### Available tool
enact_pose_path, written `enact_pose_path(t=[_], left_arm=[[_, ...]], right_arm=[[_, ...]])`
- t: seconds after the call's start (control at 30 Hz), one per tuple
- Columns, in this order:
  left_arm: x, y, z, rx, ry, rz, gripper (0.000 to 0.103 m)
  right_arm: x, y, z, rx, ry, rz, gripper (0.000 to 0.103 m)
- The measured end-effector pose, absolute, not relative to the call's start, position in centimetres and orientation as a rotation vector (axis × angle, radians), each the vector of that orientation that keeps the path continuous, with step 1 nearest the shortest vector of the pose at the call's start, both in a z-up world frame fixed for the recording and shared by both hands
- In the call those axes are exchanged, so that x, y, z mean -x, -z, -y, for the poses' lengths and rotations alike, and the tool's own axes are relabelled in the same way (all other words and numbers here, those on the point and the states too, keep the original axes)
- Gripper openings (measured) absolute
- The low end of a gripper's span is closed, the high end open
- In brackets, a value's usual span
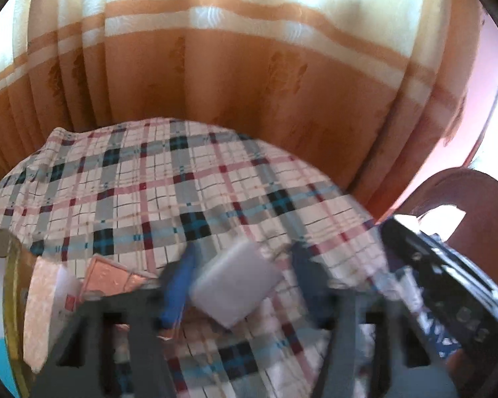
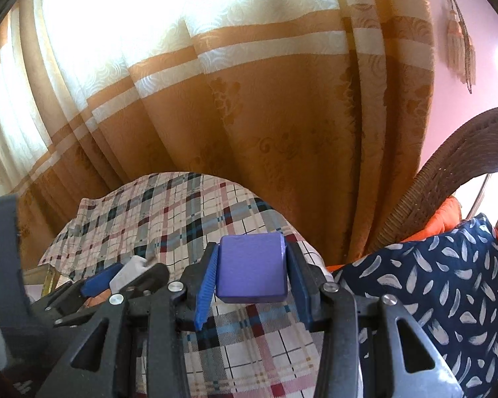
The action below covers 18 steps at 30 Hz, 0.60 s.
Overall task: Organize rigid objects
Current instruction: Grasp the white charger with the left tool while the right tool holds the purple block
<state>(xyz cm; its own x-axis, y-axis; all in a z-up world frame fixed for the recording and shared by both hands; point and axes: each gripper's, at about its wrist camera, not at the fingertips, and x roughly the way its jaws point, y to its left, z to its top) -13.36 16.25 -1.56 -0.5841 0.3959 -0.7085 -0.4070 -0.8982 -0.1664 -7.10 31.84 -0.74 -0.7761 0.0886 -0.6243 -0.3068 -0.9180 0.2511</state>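
Right claw (image 2: 252,282) clamps a purple block (image 2: 251,270); left claw (image 1: 245,282), blurred, seemingly grips a white block (image 1: 235,282).

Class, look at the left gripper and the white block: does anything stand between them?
Nothing visible does. The white block sits between the fingers of the left gripper, over the plaid cloth; blur hides whether the pads press it.

Daylight blows out the curtain (image 2: 169,49) up top; left wrist view's motion-blurred, right's sharp, both with heavy fisheye warping.
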Motion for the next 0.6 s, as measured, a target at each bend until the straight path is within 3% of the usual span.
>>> enact_pose_path(t=[0.07,0.27,0.33,0.4,0.6], left_arm=[[12.6,1.1,-16.1,1.086,-2.448,-0.018,0.031],[11.0,2.0,-15.2,1.132,-2.478,-0.103,0.031],[10.7,2.2,-14.2,1.153,-2.462,-0.056,0.039],[10.3,2.0,-13.8,1.143,-2.466,-0.056,0.058],[10.1,1.5,-16.4,1.093,-2.426,-0.186,0.061]], right_arm=[[6.6,0.4,-31.6,0.91,-2.73,-0.505,0.044],[5.2,0.2,-30.7,0.906,-2.732,-0.516,0.044],[4.5,0.0,-30.4,0.892,-2.736,-0.511,0.044],[4.1,-0.1,-30.3,0.885,-2.738,-0.515,0.044],[4.2,0.2,-30.6,0.895,-2.735,-0.531,0.044]])
